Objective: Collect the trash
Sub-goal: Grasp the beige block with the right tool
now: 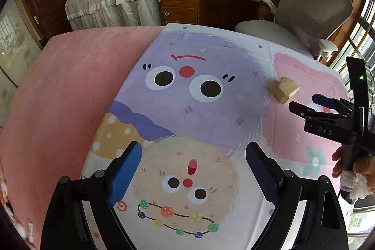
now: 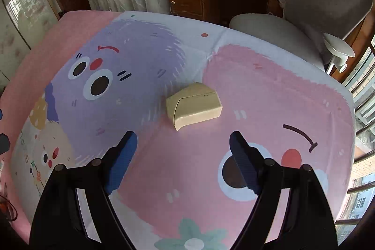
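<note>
Both blue-padded tools are hovering spread and empty over the cartoon-printed bed sheet (image 2: 269, 90): right tool (image 2: 182, 139) is pointing at the small beige cardboard box (image 2: 193, 106) lying just ahead, left tool (image 1: 193, 151) is hanging well apart, nearer left.
</note>
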Demonstrator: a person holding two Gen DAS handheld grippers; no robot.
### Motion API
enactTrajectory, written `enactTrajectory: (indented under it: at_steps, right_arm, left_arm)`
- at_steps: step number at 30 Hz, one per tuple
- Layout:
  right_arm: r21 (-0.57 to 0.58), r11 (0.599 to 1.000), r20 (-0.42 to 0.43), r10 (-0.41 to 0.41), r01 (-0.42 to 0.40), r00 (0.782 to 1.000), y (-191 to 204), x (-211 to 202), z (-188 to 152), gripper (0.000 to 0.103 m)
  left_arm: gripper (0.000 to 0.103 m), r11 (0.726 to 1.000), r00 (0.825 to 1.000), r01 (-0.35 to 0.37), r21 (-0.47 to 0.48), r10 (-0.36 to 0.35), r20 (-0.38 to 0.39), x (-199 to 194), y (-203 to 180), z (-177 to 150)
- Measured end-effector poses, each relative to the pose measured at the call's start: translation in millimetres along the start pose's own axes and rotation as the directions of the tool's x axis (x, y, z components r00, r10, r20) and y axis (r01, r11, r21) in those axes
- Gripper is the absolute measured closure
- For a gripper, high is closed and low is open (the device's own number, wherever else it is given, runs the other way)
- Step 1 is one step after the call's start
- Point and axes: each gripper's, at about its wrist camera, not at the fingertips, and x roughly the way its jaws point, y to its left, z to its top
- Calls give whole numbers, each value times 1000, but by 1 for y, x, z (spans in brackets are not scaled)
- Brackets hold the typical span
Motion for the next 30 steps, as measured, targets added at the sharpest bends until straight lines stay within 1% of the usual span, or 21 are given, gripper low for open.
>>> enactTrajectory:
  at_steps: [3, 6, 8, 9, 14, 16, 18, 19, 20, 24, 30]
  right_arm:
    - [-43, 999, -29, -18, 17, 999, -6, 31, 7, 24]
    - [-70, 997, -38, -35, 33, 999, -7, 50, 10, 23]
    - [-99, 994, -9, -49, 48, 999, -6, 60, 13, 21]
    - [-106, 994, 1, -41, 41, 999, -8, 63, 16, 21]
    - [-112, 993, 23, -31, 34, 999, -10, 77, 25, 21]
    - [-108, 993, 34, -34, 38, 999, -10, 78, 26, 21]
    - [-104, 994, 44, -39, 44, 998, -11, 79, 25, 24]
    - [-106, 994, 52, -28, 34, 998, -10, 78, 26, 39]
    - [-116, 993, 57, -22, 29, 998, -8, 74, 26, 44]
    - [-104, 995, 26, 11, -8, 1000, -3, 69, 25, 45]
    - [-64, 997, 32, 34, -32, 999, 21, 26, -6, 45]
  left_arm:
    - [11, 1000, 1000, -20, -13, 19, -23, 25, 0, 5]
    - [11, 999, 999, -31, -32, 29, -43, 44, 1, 8]
    - [11, 998, 998, -34, -44, 32, -57, 53, 0, 8]
    - [11, 998, 997, -36, -47, 33, -65, 58, -1, 8]
    - [11, 998, 994, -41, -53, 35, -100, 69, -1, -2]
    - [11, 998, 994, -38, -52, 32, -102, 70, -1, -4]
    - [11, 998, 994, -36, -50, 31, -101, 69, -2, -5]
    - [11, 998, 995, -35, -49, 30, -100, 67, -1, -5]
    - [11, 998, 995, -35, -48, 30, -99, 66, -1, -5]
    - [11, 999, 996, -31, -40, 28, -90, 54, 1, -8]
    - [11, 1000, 997, -10, 6, 10, -79, 21, 5, -21]
